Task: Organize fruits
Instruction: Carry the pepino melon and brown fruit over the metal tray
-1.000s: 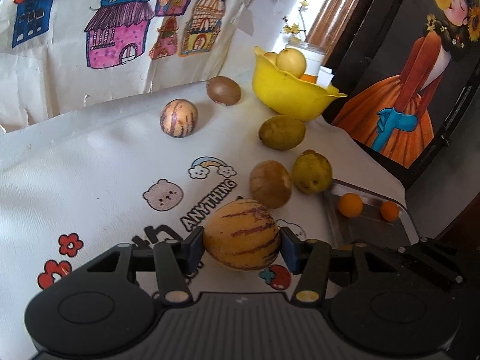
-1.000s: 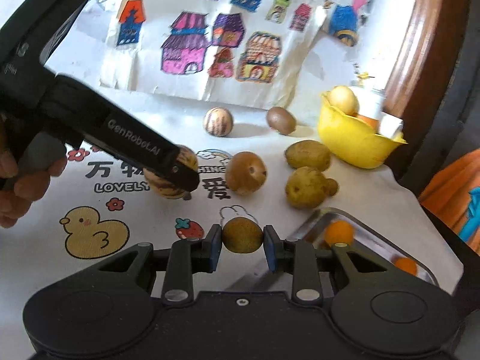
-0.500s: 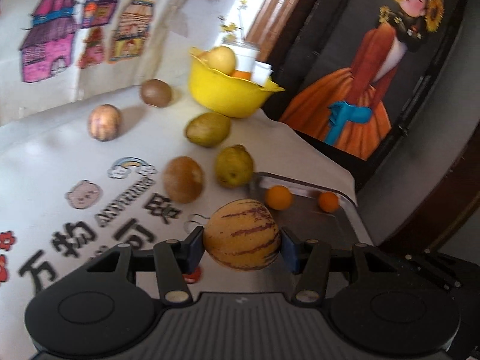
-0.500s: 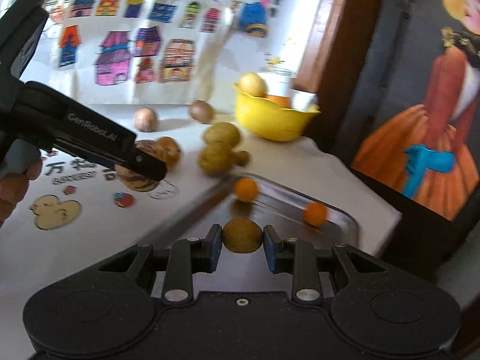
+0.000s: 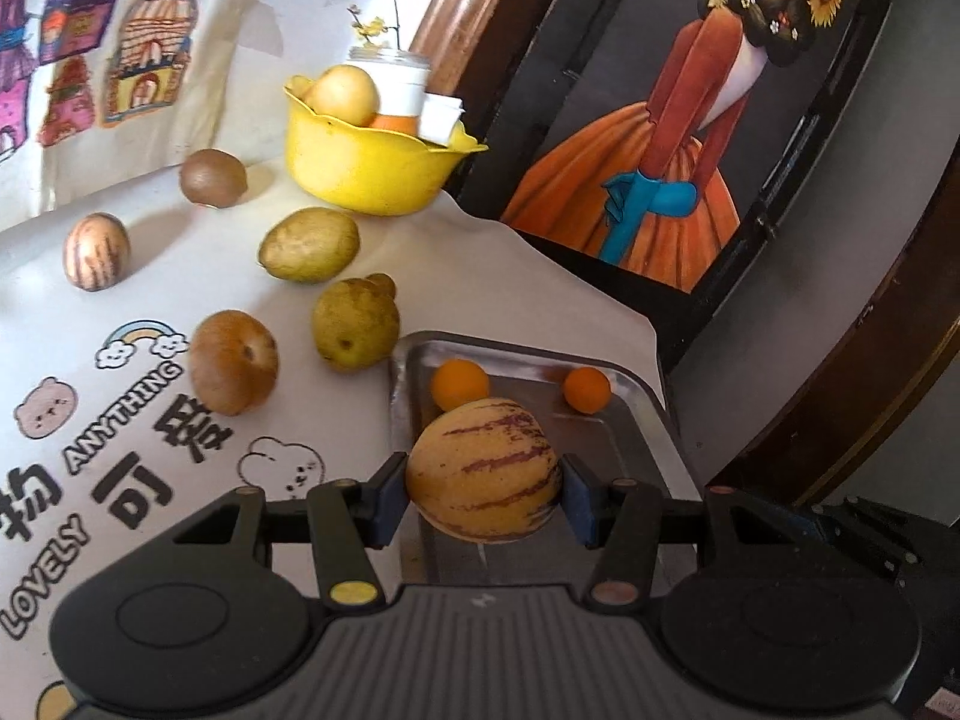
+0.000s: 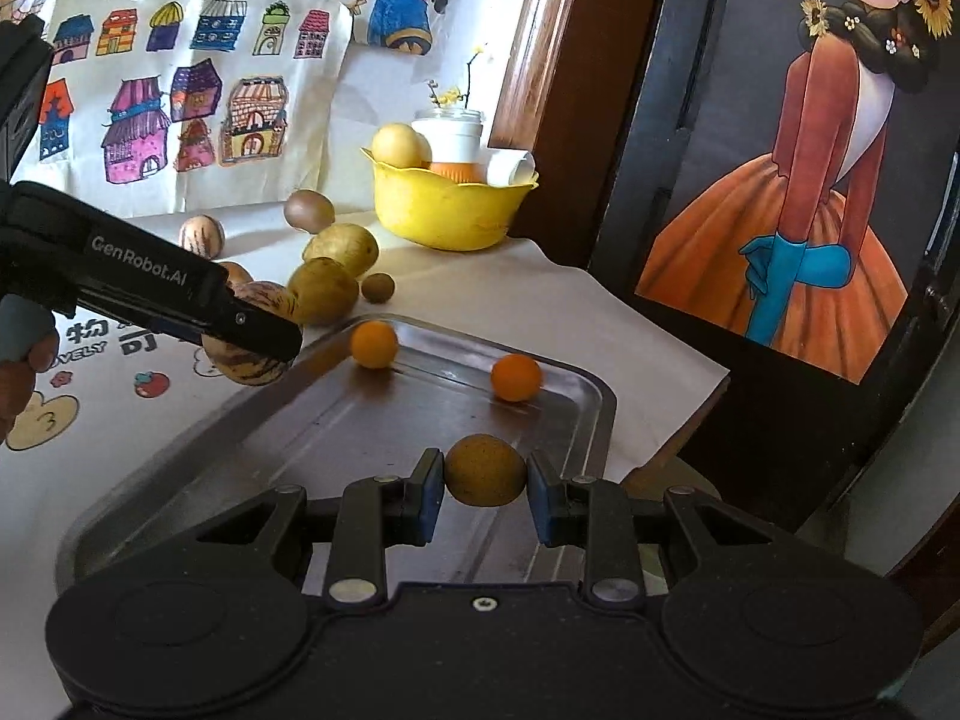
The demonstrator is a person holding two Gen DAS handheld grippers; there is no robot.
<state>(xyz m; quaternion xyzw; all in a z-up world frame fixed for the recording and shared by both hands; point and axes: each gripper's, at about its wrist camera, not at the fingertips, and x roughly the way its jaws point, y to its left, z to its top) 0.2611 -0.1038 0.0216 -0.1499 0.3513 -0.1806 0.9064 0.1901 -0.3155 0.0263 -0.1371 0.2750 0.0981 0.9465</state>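
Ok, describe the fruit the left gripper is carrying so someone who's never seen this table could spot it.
Find the metal tray at the table's edge, holding two small orange fruits. Above its near end, the left gripper pinches a striped melon. It is pale yellow with purple streaks and larger than the similar striped fruit lying near the back of the cloth.

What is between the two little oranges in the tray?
Nothing. In the right wrist view only bare metal tray lies between the near orange and the far orange.
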